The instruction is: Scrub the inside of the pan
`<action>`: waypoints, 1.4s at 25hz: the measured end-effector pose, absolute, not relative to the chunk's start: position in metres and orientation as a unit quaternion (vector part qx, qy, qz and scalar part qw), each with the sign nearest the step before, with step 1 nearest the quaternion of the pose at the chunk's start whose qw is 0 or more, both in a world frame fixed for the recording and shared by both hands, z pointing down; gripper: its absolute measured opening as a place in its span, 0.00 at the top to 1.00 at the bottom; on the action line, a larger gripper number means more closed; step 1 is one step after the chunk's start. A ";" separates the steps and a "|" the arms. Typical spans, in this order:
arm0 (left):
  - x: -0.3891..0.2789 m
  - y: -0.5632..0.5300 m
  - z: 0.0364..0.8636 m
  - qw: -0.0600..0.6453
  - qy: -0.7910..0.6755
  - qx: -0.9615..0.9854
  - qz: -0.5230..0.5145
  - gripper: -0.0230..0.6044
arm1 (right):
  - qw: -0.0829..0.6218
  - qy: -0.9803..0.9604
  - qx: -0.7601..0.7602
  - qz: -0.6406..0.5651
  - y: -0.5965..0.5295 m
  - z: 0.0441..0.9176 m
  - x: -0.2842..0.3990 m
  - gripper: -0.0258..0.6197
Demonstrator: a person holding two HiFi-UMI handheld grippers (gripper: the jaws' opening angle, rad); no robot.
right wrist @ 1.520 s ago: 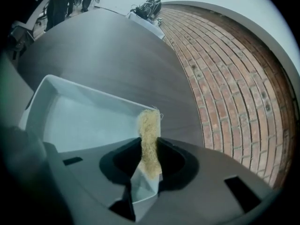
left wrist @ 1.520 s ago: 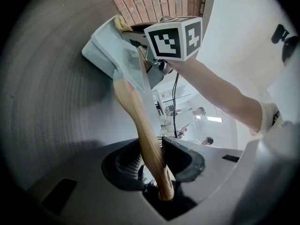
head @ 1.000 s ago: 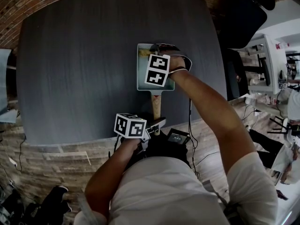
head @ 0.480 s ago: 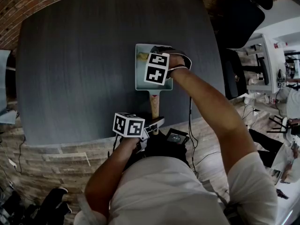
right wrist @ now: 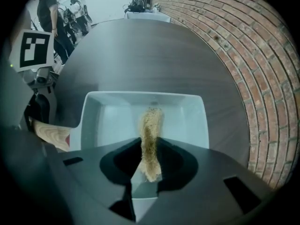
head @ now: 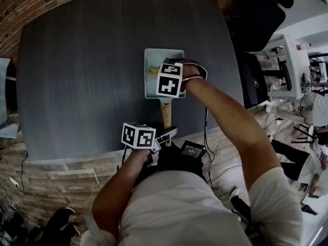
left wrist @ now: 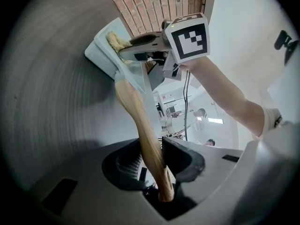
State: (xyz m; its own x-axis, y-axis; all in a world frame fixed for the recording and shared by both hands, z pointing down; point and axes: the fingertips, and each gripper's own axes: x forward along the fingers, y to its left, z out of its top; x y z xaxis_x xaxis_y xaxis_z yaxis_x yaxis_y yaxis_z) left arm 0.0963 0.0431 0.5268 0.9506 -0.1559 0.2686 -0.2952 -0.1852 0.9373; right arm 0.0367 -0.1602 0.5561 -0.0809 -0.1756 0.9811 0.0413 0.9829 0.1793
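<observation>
Pale blue rectangular pan [head: 149,87], wooden handle [head: 166,115] toward 6 o'clock.
Left gripper [left wrist: 157,165] clenched on handle; right gripper [right wrist: 149,165] grasping tan fibre scrubber [right wrist: 150,130], dragged toward 6 since earlier.

The right gripper [right wrist: 149,167] has dragged the scrub pad [right wrist: 150,128] across the pan [right wrist: 187,121] (nearer its handle [head: 166,115])

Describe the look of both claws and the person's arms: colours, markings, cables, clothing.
Each claw carries a white cube printed with black square markers. The left claw has a pale grey body with black ribbed pads; the right claw looks dark grey to black. A thin black cable hangs below the right arm. The person wears a white short-sleeved shirt, so the forearms are bare.
</observation>
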 end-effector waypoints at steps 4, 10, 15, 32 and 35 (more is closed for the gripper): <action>0.096 0.043 0.526 0.619 -0.143 0.770 0.058 0.75 | 0.676 -0.734 0.028 -0.059 -0.145 0.556 0.037 0.81; 0.097 0.042 0.526 0.618 -0.143 0.770 0.060 0.75 | 0.671 -0.740 0.006 -0.031 -0.125 0.556 0.039 0.80; 0.100 0.042 0.525 0.616 -0.145 0.771 0.062 0.75 | 0.666 -0.745 -0.013 -0.018 -0.108 0.557 0.043 0.71; 0.098 0.042 0.525 0.618 -0.150 0.769 0.058 0.75 | 0.562 -0.815 0.044 0.135 -0.127 0.517 0.035 0.71; 0.097 0.042 0.525 0.620 -0.150 0.768 0.055 0.75 | 0.585 -0.801 0.049 0.121 -0.130 0.530 0.040 0.71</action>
